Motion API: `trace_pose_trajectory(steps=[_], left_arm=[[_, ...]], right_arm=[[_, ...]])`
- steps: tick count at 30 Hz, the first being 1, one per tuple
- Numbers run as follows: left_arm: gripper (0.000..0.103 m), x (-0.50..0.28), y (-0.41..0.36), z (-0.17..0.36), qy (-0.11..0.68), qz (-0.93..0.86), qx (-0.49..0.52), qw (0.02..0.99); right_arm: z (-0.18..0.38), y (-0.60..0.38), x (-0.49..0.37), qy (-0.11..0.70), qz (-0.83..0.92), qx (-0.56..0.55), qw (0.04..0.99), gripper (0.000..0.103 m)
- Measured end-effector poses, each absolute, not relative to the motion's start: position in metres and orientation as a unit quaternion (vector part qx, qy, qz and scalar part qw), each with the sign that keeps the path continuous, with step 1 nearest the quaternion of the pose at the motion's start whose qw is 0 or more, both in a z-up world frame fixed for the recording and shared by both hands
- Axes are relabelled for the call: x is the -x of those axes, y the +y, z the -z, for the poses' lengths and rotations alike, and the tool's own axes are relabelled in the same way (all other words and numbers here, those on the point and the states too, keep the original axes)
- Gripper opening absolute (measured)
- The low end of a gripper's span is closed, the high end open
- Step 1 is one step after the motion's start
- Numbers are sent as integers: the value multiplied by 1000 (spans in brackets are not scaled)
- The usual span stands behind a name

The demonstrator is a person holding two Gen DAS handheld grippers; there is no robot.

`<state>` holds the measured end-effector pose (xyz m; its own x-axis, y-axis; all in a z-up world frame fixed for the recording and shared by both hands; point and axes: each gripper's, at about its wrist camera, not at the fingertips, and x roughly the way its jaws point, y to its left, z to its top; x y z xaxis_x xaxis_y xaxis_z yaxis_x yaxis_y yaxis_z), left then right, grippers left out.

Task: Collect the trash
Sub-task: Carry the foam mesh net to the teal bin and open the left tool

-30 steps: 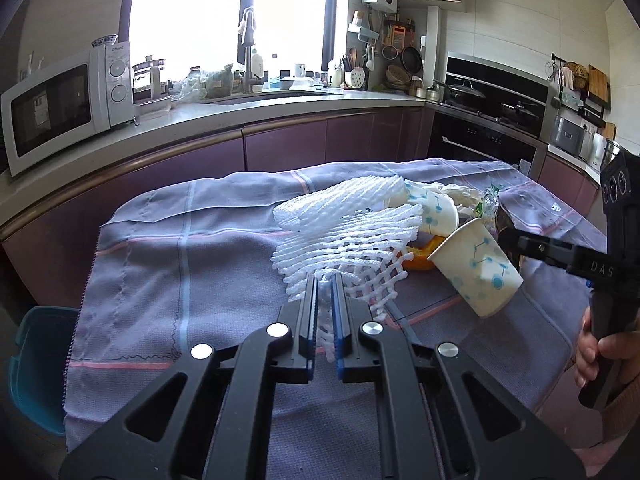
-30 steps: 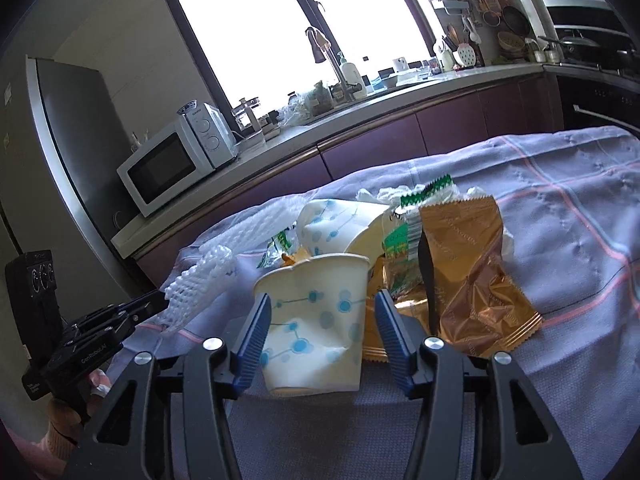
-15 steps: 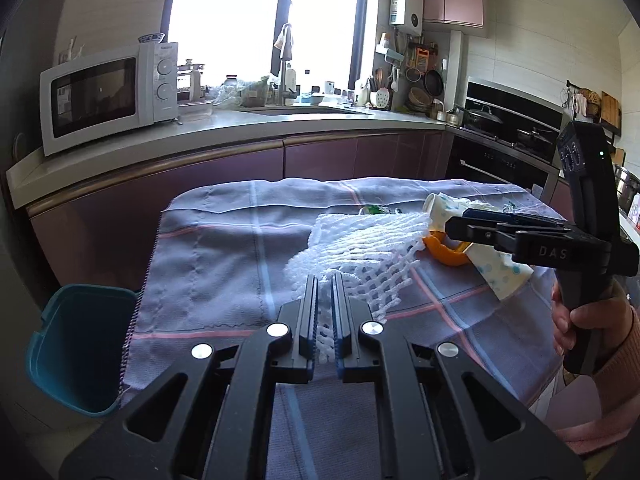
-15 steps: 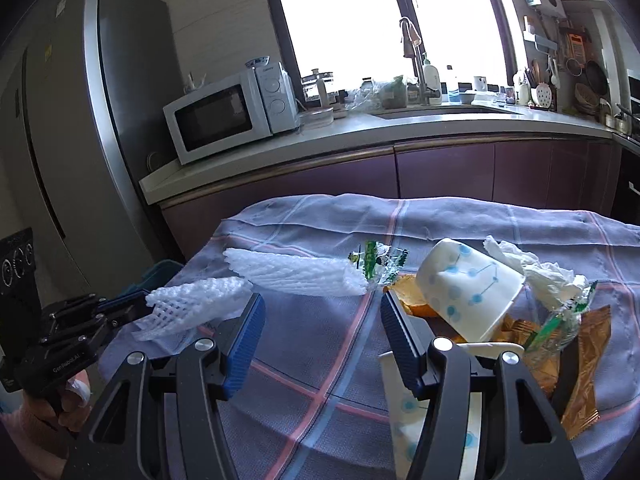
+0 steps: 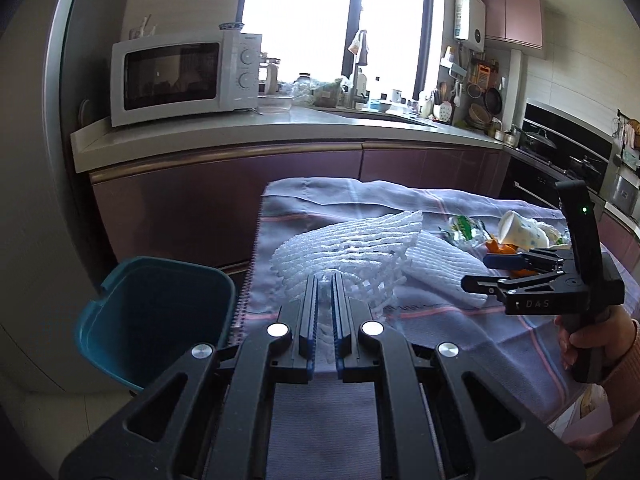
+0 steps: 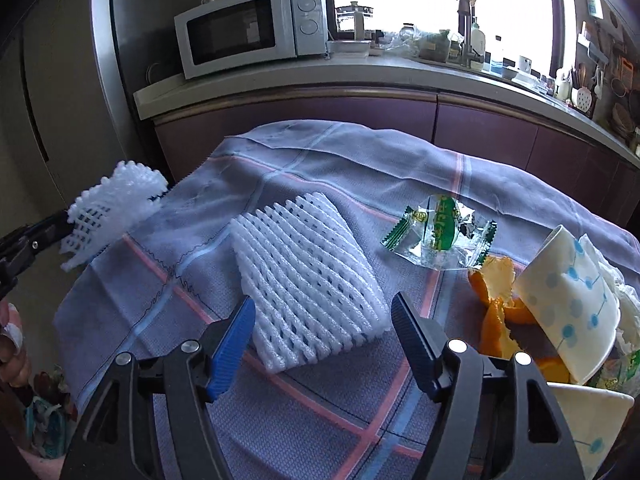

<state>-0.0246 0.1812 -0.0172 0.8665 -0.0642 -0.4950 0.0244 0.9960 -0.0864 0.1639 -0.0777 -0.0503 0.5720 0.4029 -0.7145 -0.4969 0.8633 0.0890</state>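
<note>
Tabletop (image 6: 280,420), checked cloth: trash pile now at right edge of right wrist view, was centre frame 1 s ago.
Teal bin (image 5: 160,312): lower left of left wrist view; barely in frame 1 s ago, so drop-off is near.
Flat foam net (image 6: 308,280): centre, on cloth, just ahead of right gripper (image 6: 323,344); jaws apart, empty, paper cup no longer between them. Likely next pick.
Held foam net (image 5: 344,256): left gripper (image 5: 325,312) jaws clamped on it, same as 1 s ago.
</note>
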Motion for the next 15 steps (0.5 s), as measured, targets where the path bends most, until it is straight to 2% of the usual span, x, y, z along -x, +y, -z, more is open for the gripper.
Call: trace_pose_trajectory(steps=[2, 4, 7, 15], left_arm=[[7, 23, 198, 15, 255, -4, 33, 966], [7, 22, 216, 14, 256, -30, 28, 966], [7, 18, 247, 21, 266, -69, 20, 961], [8, -3, 315, 65, 324, -145, 9, 935]], right_arm=[[51, -79, -168, 393, -249, 56, 883, 31], [50, -79, -168, 395, -257, 46, 881, 18], [42, -75, -162, 381, -267, 40, 884, 14], [17, -23, -164, 376, -367, -1, 851, 14]])
